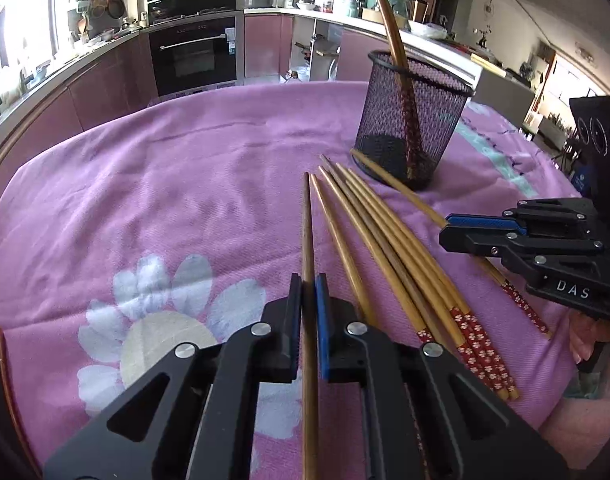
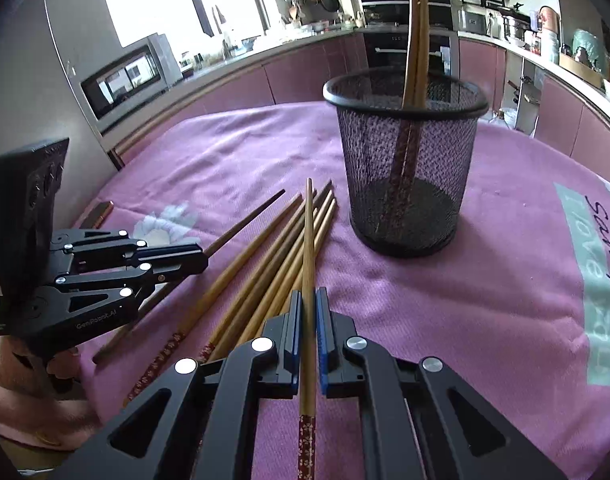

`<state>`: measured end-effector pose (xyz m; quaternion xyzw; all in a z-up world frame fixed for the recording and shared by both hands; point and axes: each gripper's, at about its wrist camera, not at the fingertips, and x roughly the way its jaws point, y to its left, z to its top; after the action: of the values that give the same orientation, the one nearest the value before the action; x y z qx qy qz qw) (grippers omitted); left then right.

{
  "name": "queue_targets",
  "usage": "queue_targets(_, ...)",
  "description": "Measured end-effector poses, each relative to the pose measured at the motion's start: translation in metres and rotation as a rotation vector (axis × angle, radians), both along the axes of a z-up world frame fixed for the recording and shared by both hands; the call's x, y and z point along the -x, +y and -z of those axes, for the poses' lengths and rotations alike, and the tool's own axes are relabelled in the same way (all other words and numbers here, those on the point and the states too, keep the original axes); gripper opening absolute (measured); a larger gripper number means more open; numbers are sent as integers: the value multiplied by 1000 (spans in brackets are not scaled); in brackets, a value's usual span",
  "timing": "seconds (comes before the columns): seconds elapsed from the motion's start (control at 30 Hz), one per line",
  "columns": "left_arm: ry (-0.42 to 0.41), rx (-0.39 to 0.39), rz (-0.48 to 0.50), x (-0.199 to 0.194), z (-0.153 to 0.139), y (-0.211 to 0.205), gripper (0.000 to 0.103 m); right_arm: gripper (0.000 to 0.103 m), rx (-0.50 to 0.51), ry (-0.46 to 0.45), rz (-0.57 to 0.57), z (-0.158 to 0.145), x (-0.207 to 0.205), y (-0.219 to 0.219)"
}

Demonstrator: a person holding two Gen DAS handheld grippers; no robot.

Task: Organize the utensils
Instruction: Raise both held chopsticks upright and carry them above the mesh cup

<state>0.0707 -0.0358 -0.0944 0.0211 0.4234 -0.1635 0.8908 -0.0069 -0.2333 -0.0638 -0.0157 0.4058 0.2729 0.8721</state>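
Observation:
My left gripper [image 1: 308,292] is shut on a wooden chopstick [image 1: 308,224] that points forward over the pink cloth. My right gripper [image 2: 308,304] is shut on another chopstick [image 2: 309,232] with a red flowered handle. Several more chopsticks [image 1: 389,240] lie fanned on the cloth between the grippers; they also show in the right wrist view [image 2: 265,264]. A black mesh cup [image 1: 411,120] stands behind them with two chopsticks [image 1: 391,24] upright in it. The cup also shows in the right wrist view [image 2: 405,160]. The right gripper shows in the left wrist view [image 1: 445,228], the left gripper in the right wrist view [image 2: 205,258].
The pink flowered cloth [image 1: 145,184] covers the table. A kitchen counter with an oven [image 1: 193,52] and cabinets runs behind the table. A dark flat object [image 2: 99,214] lies at the cloth's left edge in the right wrist view.

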Motion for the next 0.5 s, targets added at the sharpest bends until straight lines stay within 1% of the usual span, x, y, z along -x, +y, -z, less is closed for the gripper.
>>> queue_targets(0.27, -45, 155, 38, 8, -36, 16, 8, 6, -61, -85, -5, -29, 13, -7)
queue_targets(0.5, -104, 240, 60, 17, -65, 21, 8, 6, -104, -143, 11, -47, 18, -16)
